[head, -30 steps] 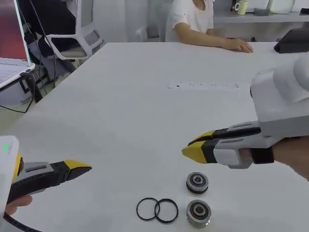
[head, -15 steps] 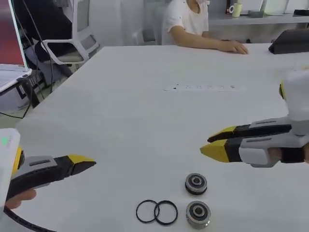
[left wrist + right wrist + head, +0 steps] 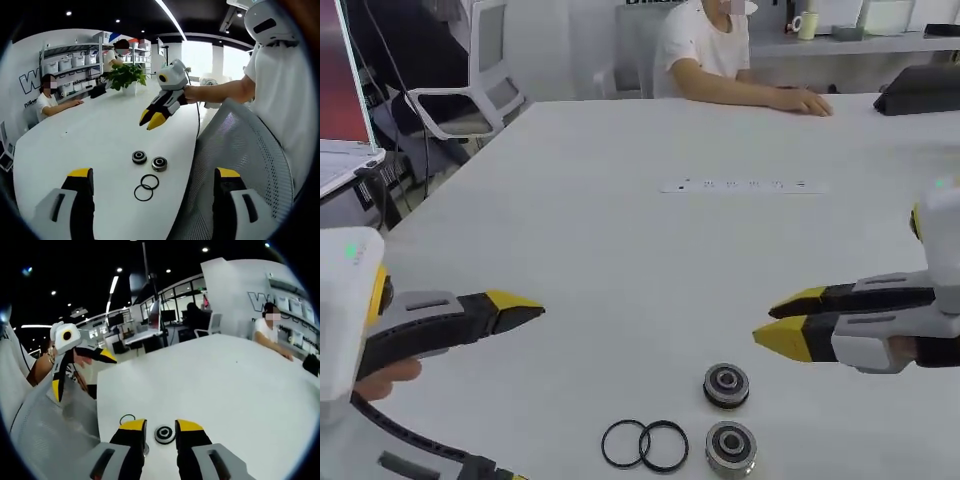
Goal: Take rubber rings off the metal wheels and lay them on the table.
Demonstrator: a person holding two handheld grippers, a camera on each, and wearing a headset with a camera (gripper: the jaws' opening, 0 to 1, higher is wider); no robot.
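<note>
Wheels (image 3: 726,385) and rings (image 3: 645,444) unmoved; right tongs (image 3: 765,323) farther right than before.

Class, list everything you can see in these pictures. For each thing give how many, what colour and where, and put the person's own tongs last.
Wheels: 2, silver metal with dark centres, near edge of the table, one behind the other.
Rings: 2, black, flat on the table left of the nearer wheel, touching or overlapping.
Table: 1, white, under everything.
Power strip: 1, white, mid-table.
Seated person: 1, white shirt, far end.
Chair: 1, white-framed, far left corner.
Plant: 1, green, on the table.
Left tongs: 1, black, yellow tips, above the table, open.
Right tongs: 1, same colours, above the wheels, open.
</note>
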